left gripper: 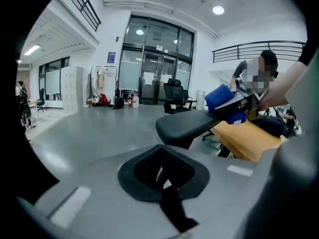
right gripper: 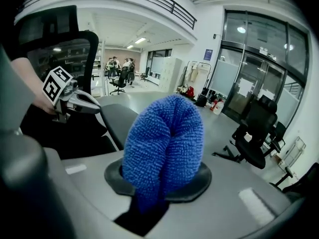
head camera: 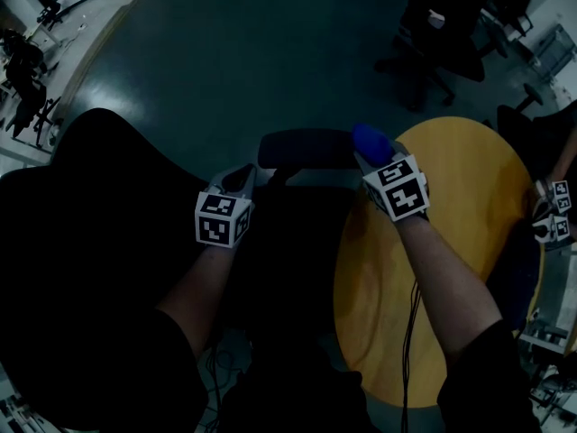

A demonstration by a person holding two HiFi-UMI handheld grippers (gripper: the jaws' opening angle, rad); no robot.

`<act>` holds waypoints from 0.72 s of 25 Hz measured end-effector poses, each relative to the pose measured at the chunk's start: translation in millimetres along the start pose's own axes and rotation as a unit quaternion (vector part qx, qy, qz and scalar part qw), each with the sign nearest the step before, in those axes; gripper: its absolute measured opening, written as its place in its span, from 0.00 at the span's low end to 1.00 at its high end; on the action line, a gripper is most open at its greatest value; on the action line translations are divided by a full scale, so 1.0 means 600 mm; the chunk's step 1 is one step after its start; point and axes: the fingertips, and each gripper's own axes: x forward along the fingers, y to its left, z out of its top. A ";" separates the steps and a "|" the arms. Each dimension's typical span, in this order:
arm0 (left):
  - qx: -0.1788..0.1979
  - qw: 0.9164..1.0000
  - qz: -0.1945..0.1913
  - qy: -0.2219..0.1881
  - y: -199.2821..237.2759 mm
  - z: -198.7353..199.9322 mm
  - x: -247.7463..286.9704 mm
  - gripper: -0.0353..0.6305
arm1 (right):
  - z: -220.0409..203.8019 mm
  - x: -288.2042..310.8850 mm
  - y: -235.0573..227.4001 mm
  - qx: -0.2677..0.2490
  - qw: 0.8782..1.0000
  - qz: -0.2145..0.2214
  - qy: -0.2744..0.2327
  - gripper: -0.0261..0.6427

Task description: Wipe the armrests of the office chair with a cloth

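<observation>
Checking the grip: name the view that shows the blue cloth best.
Right gripper view: the blue cloth fills the centre, clamped in the right gripper. Head view shows only a dim blue tip at the armrest; left gripper view shows it small and distant.

The left gripper's (left gripper: 162, 176) grey jaws are closed together, black pads meeting with nothing between them. Just beyond them a black padded chair armrest (left gripper: 192, 127) stretches away to the right, clear of the jaws. At its far end the right gripper (left gripper: 234, 106) rests on the pad with a bunched blue fluffy cloth (left gripper: 219, 97) at its tip. Behind lies a yellow round wooden table (left gripper: 249, 136). Farther back, across a grey polished floor (left gripper: 89, 128), a black office chair (left gripper: 174, 94) stands before tall glass doors (left gripper: 154, 73).
</observation>
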 end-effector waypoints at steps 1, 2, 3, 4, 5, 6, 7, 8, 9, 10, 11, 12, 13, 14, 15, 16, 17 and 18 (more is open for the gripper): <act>-0.002 1.000 -0.003 -0.001 -0.002 -0.001 0.002 0.08 | 0.002 0.004 0.010 -0.001 1.000 0.003 -0.003 0.20; -0.005 1.000 -0.005 -0.002 -0.003 -0.001 0.003 0.07 | 0.007 0.007 0.019 -0.001 1.000 0.006 -0.006 0.19; -0.009 1.000 -0.006 -0.003 -0.004 -0.001 0.004 0.07 | 0.012 0.010 0.028 0.000 1.000 0.011 -0.010 0.19; -0.011 1.000 -0.007 -0.003 -0.005 -0.002 0.006 0.07 | 0.017 0.012 0.036 0.001 1.000 0.017 -0.013 0.19; -0.013 1.000 -0.008 -0.003 -0.007 -0.002 0.008 0.07 | 0.021 0.015 0.046 0.000 1.000 0.023 -0.016 0.19; -0.014 1.000 -0.009 -0.003 -0.008 -0.002 0.009 0.07 | 0.026 0.018 0.057 -0.002 0.999 0.029 -0.018 0.19; -0.015 1.000 -0.010 -0.004 -0.009 -0.002 0.010 0.07 | 0.031 0.021 0.069 -0.006 0.999 0.034 -0.020 0.19; -0.015 1.000 -0.010 -0.005 -0.010 -0.002 0.009 0.07 | 0.038 0.024 0.083 -0.009 0.999 0.041 -0.023 0.19; -0.015 1.000 -0.011 -0.005 -0.011 -0.002 0.008 0.07 | 0.045 0.028 0.097 -0.013 0.998 0.047 -0.027 0.19; -0.014 1.000 -0.011 -0.006 -0.011 -0.002 0.008 0.07 | 0.053 0.032 0.111 -0.014 0.998 0.053 -0.031 0.19; -0.014 1.000 -0.011 -0.006 -0.012 -0.002 0.007 0.07 | 0.060 0.037 0.125 -0.015 0.997 0.060 -0.036 0.19; -0.015 1.000 -0.011 -0.007 -0.012 -0.002 0.007 0.07 | 0.067 0.042 0.139 -0.016 0.997 0.067 -0.039 0.19; -0.016 1.000 -0.012 -0.008 -0.013 -0.002 0.007 0.07 | 0.074 0.047 0.153 -0.018 0.996 0.073 -0.042 0.19; -0.018 1.000 -0.012 -0.010 -0.014 -0.001 0.006 0.07 | 0.080 0.052 0.165 -0.019 0.996 0.079 -0.044 0.19; -0.020 1.000 -0.012 -0.011 -0.015 -0.001 0.004 0.07 | 0.086 0.056 0.177 -0.021 0.995 0.084 -0.045 0.19; -0.022 1.000 -0.012 -0.012 -0.017 -0.002 0.002 0.07 | 0.093 0.059 0.189 -0.022 0.995 0.090 -0.047 0.19; -0.024 1.000 -0.012 -0.012 -0.018 -0.002 0.000 0.07 | 0.099 0.063 0.200 -0.024 0.994 0.096 -0.049 0.19; -0.025 1.000 -0.012 -0.013 -0.019 -0.003 -0.002 0.07 | 0.106 0.066 0.211 -0.025 0.993 0.101 -0.050 0.19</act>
